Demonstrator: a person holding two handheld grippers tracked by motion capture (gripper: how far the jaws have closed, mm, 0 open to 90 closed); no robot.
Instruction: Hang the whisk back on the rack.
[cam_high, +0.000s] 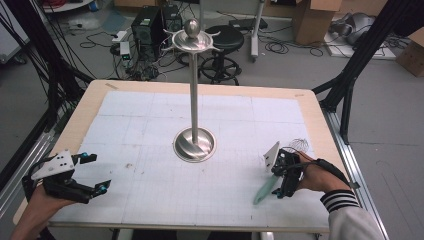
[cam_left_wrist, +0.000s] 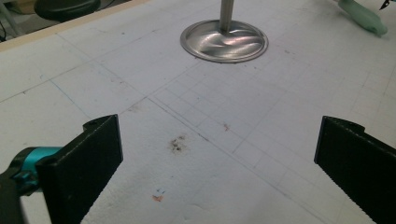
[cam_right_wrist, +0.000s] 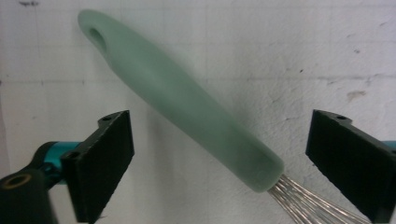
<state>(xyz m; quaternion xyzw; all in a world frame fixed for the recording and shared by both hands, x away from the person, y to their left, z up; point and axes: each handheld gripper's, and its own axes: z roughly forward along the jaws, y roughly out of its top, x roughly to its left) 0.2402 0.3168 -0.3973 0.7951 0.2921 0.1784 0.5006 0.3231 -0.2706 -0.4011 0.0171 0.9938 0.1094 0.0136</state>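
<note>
A whisk with a pale green handle (cam_high: 265, 190) (cam_right_wrist: 177, 98) and thin wire loops (cam_high: 299, 144) lies flat on the white mat at the right front. My right gripper (cam_high: 284, 191) (cam_right_wrist: 219, 158) points down over it, open, its jaws standing on either side of the handle near the wire end without touching it. My left gripper (cam_high: 97, 172) (cam_left_wrist: 217, 158) hovers low over the mat at the left front, open with nothing between its jaws. The end of the whisk handle (cam_left_wrist: 364, 16) also appears far off in the left gripper view.
A tall metal stand (cam_high: 194, 90) with a round base (cam_high: 195, 145) (cam_left_wrist: 224, 41) and hooked arms under a ball top (cam_high: 192, 30) rises from the mat's middle. The white gridded mat (cam_high: 150, 125) covers the wooden table. Stools, cables and boxes lie beyond the far edge.
</note>
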